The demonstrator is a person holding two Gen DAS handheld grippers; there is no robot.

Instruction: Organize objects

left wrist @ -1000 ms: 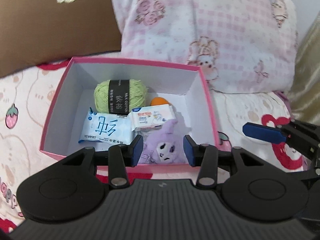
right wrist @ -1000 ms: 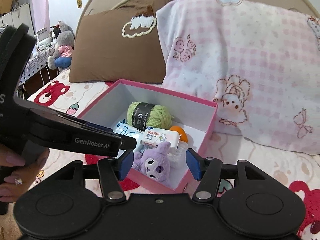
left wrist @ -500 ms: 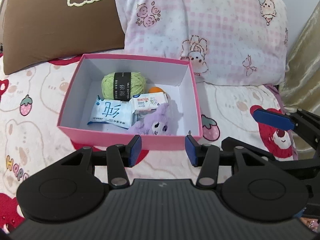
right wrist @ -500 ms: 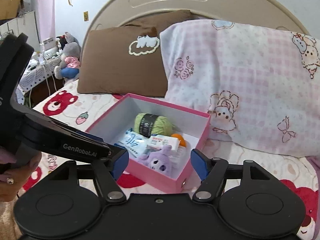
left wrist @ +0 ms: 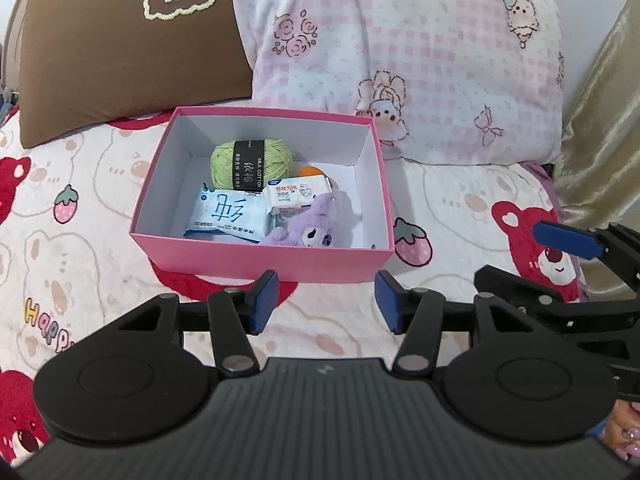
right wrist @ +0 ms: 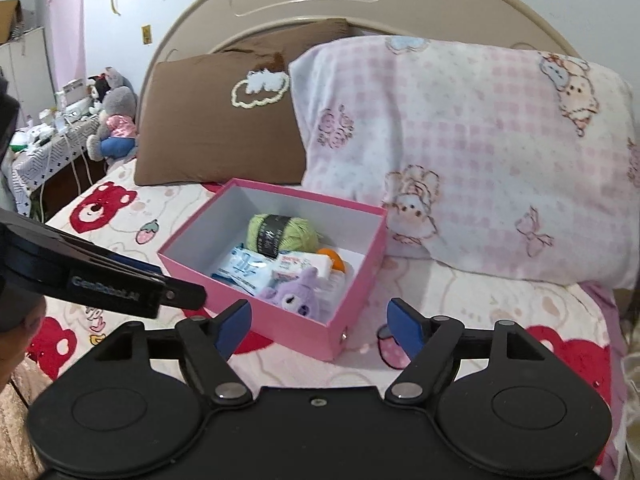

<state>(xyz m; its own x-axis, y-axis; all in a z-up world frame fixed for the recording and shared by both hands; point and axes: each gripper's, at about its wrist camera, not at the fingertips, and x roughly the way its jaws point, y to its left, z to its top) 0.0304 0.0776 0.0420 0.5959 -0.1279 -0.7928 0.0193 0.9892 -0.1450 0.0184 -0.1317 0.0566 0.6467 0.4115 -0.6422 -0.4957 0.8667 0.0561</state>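
A pink box (left wrist: pixel 260 258) (right wrist: pixel 296 330) sits open on the bed. Inside lie a green yarn ball (left wrist: pixel 250 162) (right wrist: pixel 282 232), a blue tissue pack (left wrist: pixel 230 216) (right wrist: pixel 240 264), a white wipes pack (left wrist: pixel 300 194) (right wrist: pixel 308 264), an orange item (left wrist: pixel 312 170) (right wrist: pixel 336 258) and a purple plush toy (left wrist: pixel 312 228) (right wrist: pixel 296 294). My left gripper (left wrist: pixel 326 300) hangs in front of the box, its jaws opening with nothing between them. My right gripper (right wrist: pixel 320 326) is at the box's near corner, jaws opening too, empty.
A brown pillow (left wrist: pixel 120 48) (right wrist: pixel 224 120) and a pink checked pillow (left wrist: pixel 400 60) (right wrist: pixel 460 152) lean on the headboard (right wrist: pixel 320 4) behind the box. A side table (right wrist: pixel 44 140) with plush toys stands at the left. The bedspread (left wrist: pixel 80 220) extends around the box.
Both grippers have drawn back and up from the box, which now looks smaller and farther. Both sets of jaws stand wider. The purple plush stays in the box.
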